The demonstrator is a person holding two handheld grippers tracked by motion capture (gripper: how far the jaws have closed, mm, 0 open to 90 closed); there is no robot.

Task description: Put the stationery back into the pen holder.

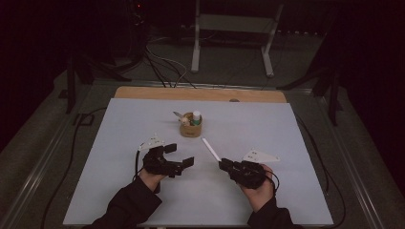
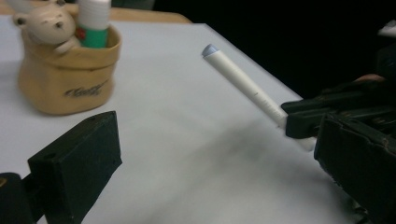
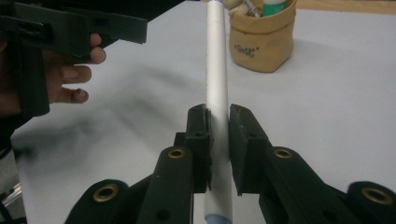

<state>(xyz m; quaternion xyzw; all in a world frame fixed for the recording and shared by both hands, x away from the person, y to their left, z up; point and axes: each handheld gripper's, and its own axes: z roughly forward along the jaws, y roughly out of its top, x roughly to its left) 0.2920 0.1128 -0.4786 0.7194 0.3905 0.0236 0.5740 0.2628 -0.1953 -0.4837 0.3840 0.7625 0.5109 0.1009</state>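
We see the right gripper (image 3: 218, 135) clamped on a white marker (image 3: 217, 70), its two black jaws pressing the barrel from either side. The marker points away from the jaws toward a tan pouch-shaped holder (image 1: 190, 128), its far tip near the holder but not touching it. The left gripper (image 1: 181, 155) hovers over the white mat (image 1: 267, 124) with jaws spread wide and nothing between them, on the holder's near side, apart from the marker
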